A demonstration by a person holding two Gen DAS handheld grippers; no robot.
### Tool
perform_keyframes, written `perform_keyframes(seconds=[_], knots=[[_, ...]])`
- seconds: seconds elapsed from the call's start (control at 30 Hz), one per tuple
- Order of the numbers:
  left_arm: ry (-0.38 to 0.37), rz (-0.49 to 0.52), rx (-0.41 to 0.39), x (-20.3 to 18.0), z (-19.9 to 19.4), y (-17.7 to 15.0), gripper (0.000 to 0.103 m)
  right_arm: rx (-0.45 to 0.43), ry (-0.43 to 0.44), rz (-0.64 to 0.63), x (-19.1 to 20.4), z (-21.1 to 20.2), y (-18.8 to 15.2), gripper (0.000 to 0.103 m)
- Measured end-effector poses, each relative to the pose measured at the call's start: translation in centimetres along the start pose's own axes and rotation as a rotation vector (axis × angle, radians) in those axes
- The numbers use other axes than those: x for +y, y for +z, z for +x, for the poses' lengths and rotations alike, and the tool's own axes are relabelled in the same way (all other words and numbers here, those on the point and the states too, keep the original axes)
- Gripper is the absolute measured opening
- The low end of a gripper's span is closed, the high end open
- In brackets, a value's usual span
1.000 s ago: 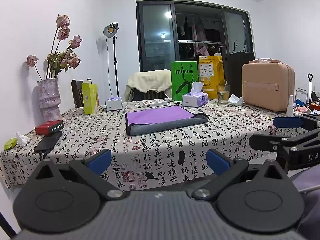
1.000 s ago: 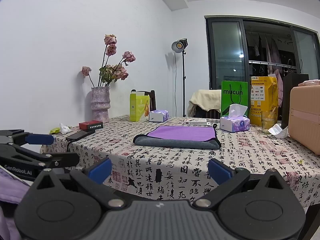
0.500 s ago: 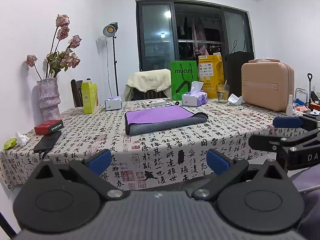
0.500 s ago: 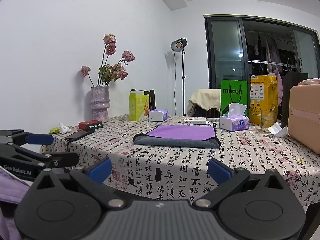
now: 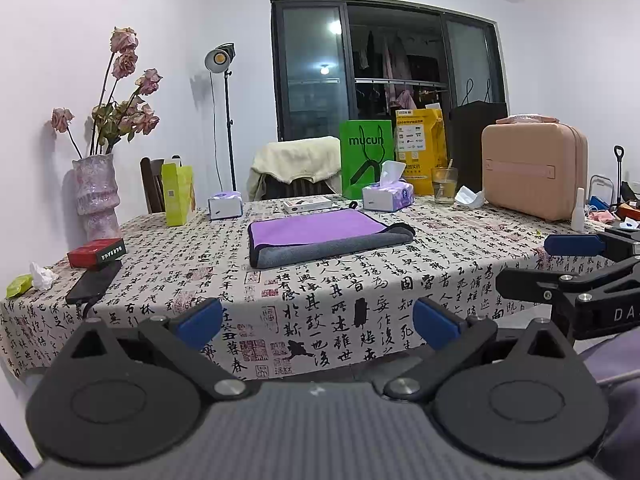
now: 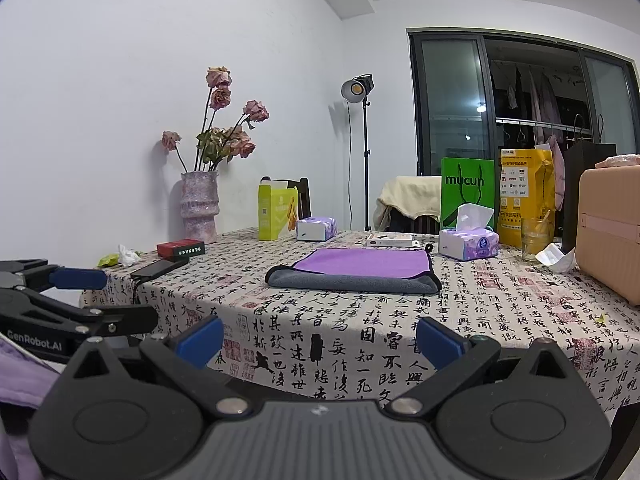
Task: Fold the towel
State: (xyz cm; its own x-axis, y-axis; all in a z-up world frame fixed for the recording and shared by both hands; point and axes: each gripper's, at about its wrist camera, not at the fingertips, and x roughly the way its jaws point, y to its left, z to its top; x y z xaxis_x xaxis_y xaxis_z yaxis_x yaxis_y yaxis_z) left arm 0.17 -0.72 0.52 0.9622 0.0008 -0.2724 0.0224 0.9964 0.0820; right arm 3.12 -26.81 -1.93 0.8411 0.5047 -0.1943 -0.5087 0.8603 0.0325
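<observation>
A towel, purple on top with a grey underside, lies folded flat in the middle of the table in the left wrist view (image 5: 320,236) and the right wrist view (image 6: 360,270). My left gripper (image 5: 318,324) is open and empty, held off the table's front edge, well short of the towel. My right gripper (image 6: 320,340) is open and empty too, also in front of the table edge. Each gripper shows at the side of the other's view.
The table (image 5: 360,292) has a calligraphy cloth. On it stand a vase (image 5: 96,196), a red box (image 5: 96,252), a phone (image 5: 94,280), tissue packs (image 5: 386,196), a glass (image 5: 444,186), a green bag (image 5: 366,160) and a pink case (image 5: 534,172).
</observation>
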Motion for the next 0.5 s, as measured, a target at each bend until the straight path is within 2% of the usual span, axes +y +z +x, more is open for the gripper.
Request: perform_keyframes(seconds=[0.5], knots=[[0.000,0.009,-0.016,-0.58,0.52,-0.11,0.103,0.003,-0.014,-0.007,-0.22,0.32,-0.03,0.103]])
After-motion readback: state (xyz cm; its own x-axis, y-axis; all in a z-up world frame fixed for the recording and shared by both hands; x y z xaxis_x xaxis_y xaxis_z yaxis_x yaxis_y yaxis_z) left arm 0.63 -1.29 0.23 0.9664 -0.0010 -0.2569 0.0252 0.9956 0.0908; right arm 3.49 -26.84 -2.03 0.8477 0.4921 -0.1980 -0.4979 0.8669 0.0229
